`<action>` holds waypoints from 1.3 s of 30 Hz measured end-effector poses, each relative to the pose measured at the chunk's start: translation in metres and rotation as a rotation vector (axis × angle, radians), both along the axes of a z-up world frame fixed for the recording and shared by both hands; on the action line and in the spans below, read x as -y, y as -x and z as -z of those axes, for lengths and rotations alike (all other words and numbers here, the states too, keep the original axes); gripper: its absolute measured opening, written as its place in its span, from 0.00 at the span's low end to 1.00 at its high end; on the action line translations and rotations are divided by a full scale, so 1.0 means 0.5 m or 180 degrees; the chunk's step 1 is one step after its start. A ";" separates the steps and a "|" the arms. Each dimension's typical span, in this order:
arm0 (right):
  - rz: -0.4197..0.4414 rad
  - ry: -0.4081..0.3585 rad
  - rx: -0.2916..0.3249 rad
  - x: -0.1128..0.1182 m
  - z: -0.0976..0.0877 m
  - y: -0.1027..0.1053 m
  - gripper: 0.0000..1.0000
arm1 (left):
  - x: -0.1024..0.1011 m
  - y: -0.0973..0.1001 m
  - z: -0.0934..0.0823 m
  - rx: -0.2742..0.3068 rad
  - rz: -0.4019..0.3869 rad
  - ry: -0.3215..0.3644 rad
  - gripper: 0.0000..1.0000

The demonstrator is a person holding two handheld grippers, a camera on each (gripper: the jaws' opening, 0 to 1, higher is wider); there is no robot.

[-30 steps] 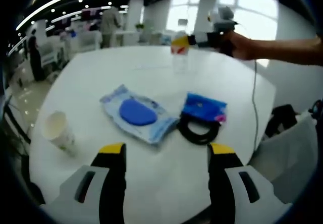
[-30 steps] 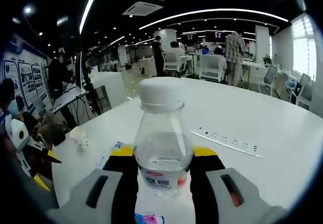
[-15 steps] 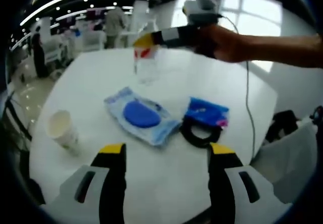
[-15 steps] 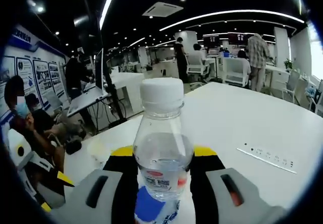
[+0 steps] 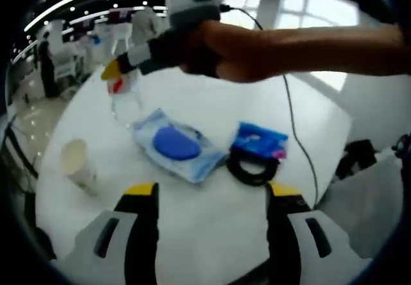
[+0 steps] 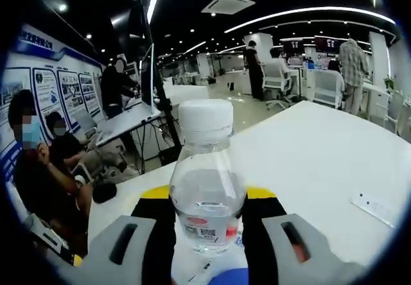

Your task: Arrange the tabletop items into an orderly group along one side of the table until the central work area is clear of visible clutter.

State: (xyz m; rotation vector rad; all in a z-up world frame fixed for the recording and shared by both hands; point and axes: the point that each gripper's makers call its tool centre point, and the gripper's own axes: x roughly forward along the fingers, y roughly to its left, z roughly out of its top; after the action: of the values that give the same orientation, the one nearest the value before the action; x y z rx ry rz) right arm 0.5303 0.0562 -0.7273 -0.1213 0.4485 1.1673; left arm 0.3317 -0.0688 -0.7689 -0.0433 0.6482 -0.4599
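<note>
Left gripper view: the white table (image 5: 212, 112) is seen carrying a wipes pack (image 5: 176, 145), a blue pouch (image 5: 259, 140), a black ring (image 5: 252, 169) and a paper cup (image 5: 77, 164). The left gripper (image 5: 212, 190) is spread, empty. The water bottle (image 6: 207, 189) is pinched by the right gripper (image 6: 209, 195), above the table's far side.

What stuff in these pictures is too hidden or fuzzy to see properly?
- Water bottle: its bottom is hidden between the right hand-held gripper jaws in the right gripper view; blurred in the left gripper view.
- Black ring: partly covered by the blue packet, left gripper view.
- Wipes pack: print too blurred to read.
</note>
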 end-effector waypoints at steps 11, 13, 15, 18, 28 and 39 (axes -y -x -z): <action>-0.0113 0.0089 -0.0084 -0.071 0.053 0.018 0.39 | -0.002 0.005 0.001 -0.0008 -0.0007 0.0001 0.65; -0.0104 0.0078 -0.0104 -0.075 0.055 0.022 0.39 | 0.000 0.008 0.001 -0.0010 -0.0002 -0.0001 0.65; -0.0122 0.0079 -0.0094 -0.087 0.064 0.027 0.39 | 0.001 0.009 0.000 -0.0009 0.0006 -0.0005 0.65; -0.0114 0.0089 -0.0110 -0.100 0.074 0.027 0.39 | 0.000 0.008 0.002 -0.0012 0.0012 -0.0005 0.65; -0.0118 0.0088 -0.0087 -0.126 0.103 0.025 0.39 | -0.016 -0.002 0.007 -0.0003 -0.0043 0.0004 0.65; -0.0279 0.0200 0.0091 -0.117 0.105 0.045 0.40 | -0.016 -0.003 0.009 0.0009 -0.0005 -0.0023 0.65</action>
State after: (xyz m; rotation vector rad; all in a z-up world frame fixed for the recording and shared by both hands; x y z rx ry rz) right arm 0.5077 0.1147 -0.7800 -0.2136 0.4584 1.2363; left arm 0.3329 -0.0610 -0.7735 -0.0364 0.6470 -0.4560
